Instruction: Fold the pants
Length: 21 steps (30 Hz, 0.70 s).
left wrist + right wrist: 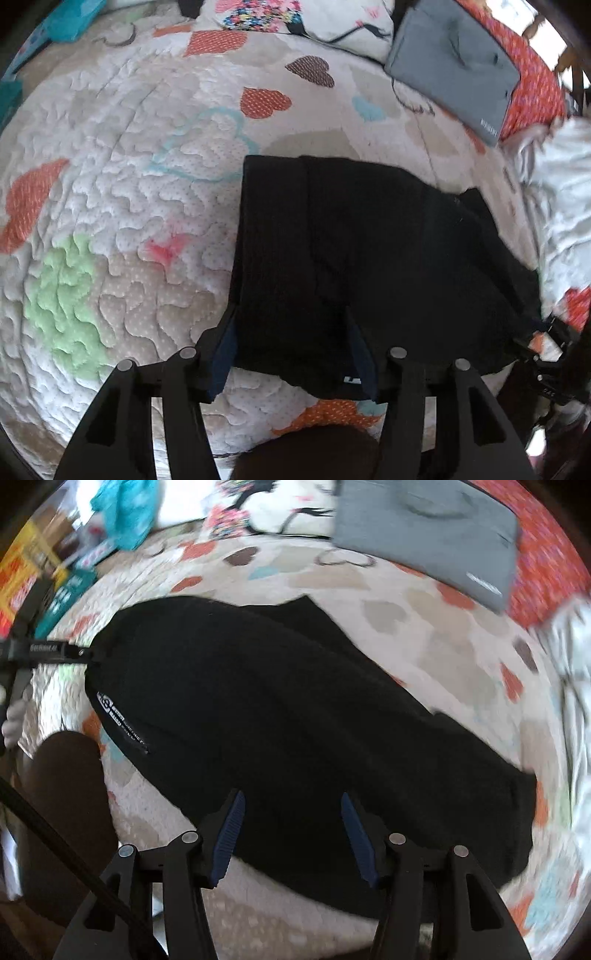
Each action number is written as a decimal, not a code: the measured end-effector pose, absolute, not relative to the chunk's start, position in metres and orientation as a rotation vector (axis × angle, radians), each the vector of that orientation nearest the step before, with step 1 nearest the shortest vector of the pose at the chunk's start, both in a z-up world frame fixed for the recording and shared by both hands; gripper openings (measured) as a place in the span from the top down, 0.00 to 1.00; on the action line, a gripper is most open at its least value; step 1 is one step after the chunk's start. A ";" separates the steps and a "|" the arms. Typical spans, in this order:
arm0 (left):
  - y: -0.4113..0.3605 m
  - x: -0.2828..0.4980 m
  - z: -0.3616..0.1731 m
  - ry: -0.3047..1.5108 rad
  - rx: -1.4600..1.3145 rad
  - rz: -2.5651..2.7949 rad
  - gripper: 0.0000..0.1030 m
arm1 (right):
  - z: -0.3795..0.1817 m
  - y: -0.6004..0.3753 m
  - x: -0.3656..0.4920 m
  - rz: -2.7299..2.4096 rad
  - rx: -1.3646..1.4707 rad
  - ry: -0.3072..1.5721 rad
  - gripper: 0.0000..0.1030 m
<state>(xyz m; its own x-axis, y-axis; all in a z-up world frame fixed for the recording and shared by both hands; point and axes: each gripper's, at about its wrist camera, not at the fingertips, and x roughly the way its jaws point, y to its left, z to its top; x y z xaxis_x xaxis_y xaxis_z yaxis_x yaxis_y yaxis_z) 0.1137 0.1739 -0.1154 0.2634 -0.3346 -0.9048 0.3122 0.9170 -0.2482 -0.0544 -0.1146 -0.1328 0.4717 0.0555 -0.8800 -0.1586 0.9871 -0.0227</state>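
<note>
Black pants [351,240] lie folded flat on a quilted bedspread [129,184] printed with hearts. My left gripper [291,350] points down at their near edge. Its blue pads stand apart with the fabric's left corner lying loose between them, so it is open. In the right wrist view the pants [277,701] stretch from upper left to lower right, with a white printed label [122,720] near their left end. My right gripper [291,823] hovers open over the pants' near side with nothing pinched. The left gripper's body [37,653] shows at the pants' left end.
A grey padded case [454,62] lies at the far right of the bed beside a red patterned cloth [535,74]. A white patterned pillow [295,14] and teal items [70,18] sit at the back. Crumpled white fabric [561,192] is at the right. A person's brown-clad knee [66,794] is close by.
</note>
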 end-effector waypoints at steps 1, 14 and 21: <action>0.173 0.114 -0.114 1.236 -0.002 -0.430 0.59 | -0.136 -0.105 -0.049 0.151 -0.154 1.067 0.42; 0.191 0.115 -0.088 1.299 -0.087 -0.562 0.64 | -0.121 -0.105 -0.050 0.226 -0.063 1.082 0.94; 0.200 0.099 -0.111 1.358 -0.018 -0.501 0.63 | -0.143 -0.092 -0.071 0.300 -0.015 1.179 0.91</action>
